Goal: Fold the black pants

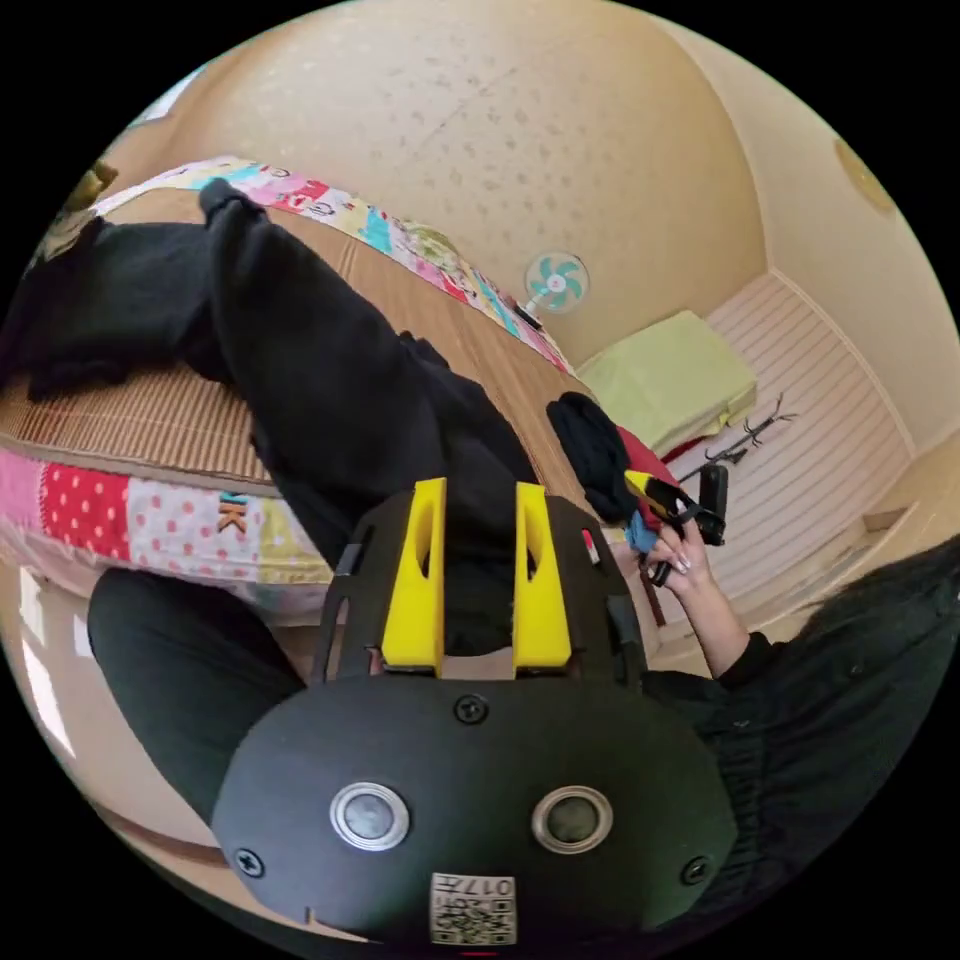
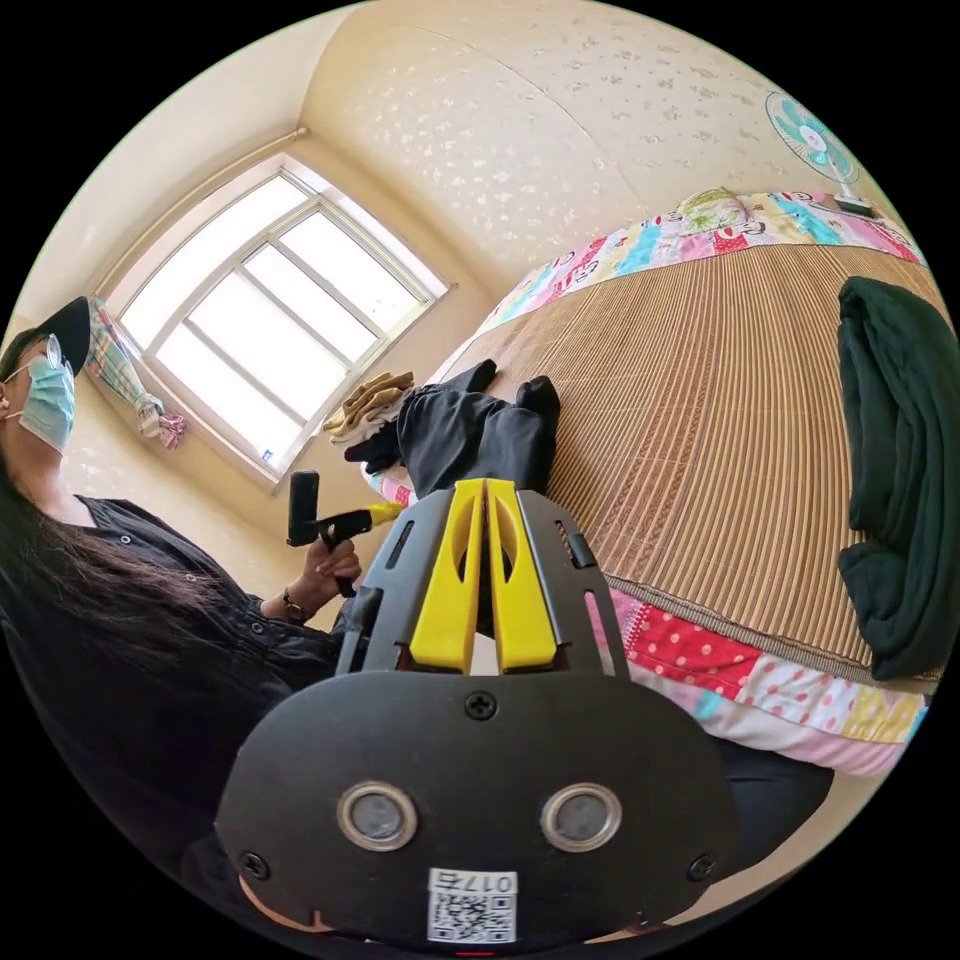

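Note:
The black pants [image 1: 330, 380] lie stretched across the woven mat [image 1: 150, 420] on the bed, one end hanging over the near edge. My left gripper [image 1: 485, 500] is open at that end, with black cloth showing between its jaws; whether they touch it I cannot tell. In the right gripper view the pants [image 2: 470, 430] lie further off on the mat [image 2: 720, 420], and the left gripper [image 2: 385, 512], held in a hand, points at their edge. My right gripper [image 2: 485, 490] is shut with nothing in it; in the left gripper view the right gripper [image 1: 650, 490] is held beside a dark pile.
Another black garment [image 1: 100, 290] lies by the pants. A dark green garment [image 2: 900, 450] lies near the bed's edge, beige clothes [image 2: 375, 400] under the window [image 2: 270, 320]. A patchwork quilt [image 2: 760, 670] edges the bed. The person's body [image 2: 130, 640] is close by.

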`<move>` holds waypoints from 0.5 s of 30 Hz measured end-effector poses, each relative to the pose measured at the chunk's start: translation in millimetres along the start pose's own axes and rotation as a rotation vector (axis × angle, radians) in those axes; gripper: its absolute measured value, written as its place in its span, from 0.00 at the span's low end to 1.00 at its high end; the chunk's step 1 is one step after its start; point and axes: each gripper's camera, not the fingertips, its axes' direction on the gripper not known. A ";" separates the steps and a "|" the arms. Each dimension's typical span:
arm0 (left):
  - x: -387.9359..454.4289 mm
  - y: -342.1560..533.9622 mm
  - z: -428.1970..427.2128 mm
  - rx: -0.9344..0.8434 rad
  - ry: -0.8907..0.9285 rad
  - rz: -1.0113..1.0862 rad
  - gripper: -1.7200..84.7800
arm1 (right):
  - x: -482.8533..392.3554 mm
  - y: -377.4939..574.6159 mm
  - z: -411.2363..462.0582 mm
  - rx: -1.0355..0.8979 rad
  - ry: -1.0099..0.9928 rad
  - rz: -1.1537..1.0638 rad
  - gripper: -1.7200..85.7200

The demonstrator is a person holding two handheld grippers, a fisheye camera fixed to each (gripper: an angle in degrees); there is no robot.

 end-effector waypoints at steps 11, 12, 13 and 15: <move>-120.8 -106.5 -78.3 0.306 -0.028 -0.386 0.06 | -44.9 -28.8 95.3 -0.090 -0.158 -0.058 0.08; -100.4 -120.2 -65.8 0.317 0.015 -0.315 0.04 | -49.3 -32.4 97.9 -0.082 -0.158 -0.054 0.10; -70.9 -132.8 -51.0 0.301 0.014 -0.226 0.04 | -58.1 -42.3 102.7 -0.069 -0.157 -0.040 0.14; -15.9 -147.9 -19.8 0.222 -0.057 -0.078 0.03 | -70.6 -62.9 109.2 -0.051 -0.169 -0.017 0.19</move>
